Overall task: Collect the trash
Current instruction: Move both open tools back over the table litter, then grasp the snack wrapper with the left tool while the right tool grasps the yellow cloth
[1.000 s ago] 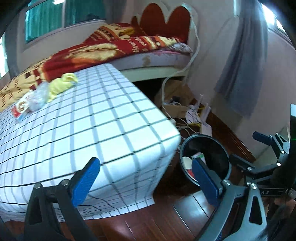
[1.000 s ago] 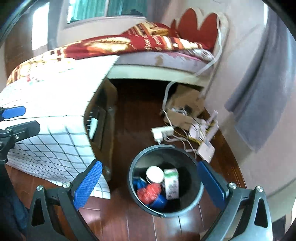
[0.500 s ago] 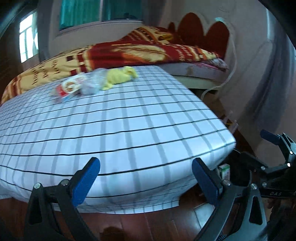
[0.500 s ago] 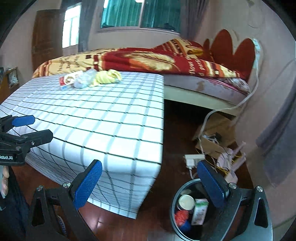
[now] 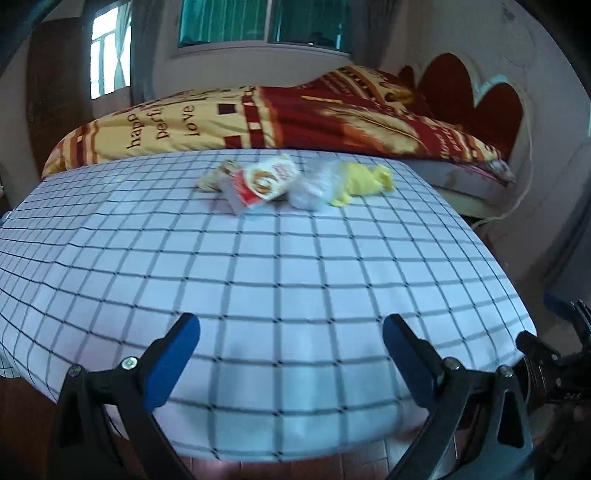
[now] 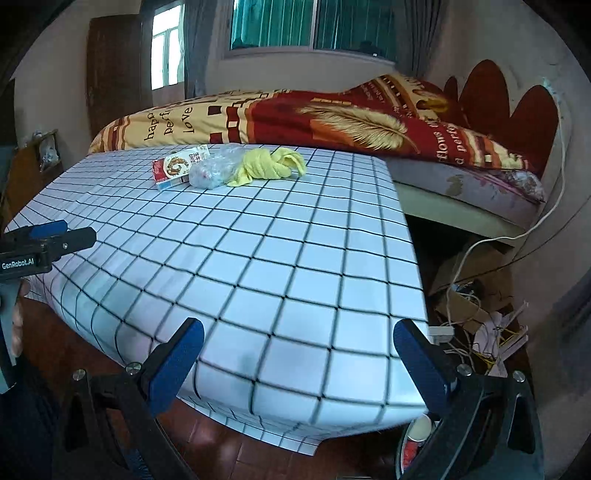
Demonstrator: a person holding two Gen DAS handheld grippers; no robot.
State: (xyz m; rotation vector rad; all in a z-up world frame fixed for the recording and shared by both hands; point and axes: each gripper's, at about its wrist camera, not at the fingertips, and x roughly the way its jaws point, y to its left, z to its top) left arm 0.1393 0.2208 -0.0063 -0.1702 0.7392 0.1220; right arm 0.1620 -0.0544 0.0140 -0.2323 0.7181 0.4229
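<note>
In the left wrist view, the left gripper hung with its blue fingers spread wide and empty over the near edge of the checked tablecloth. Far across it lay a red-and-white snack box, a crumpled clear plastic bag and a yellow cloth, bunched together.

In the right wrist view, the right gripper was likewise released, holding nothing, near the cloth's corner. The trash pile sat well apart at the far edge.

You get soft daylight from the windows behind the bed; the small pane blows out white. Both views bulge hard, with black vignette corners. The checked surface smears with motion blur near you, while the floor stays dim.
</note>
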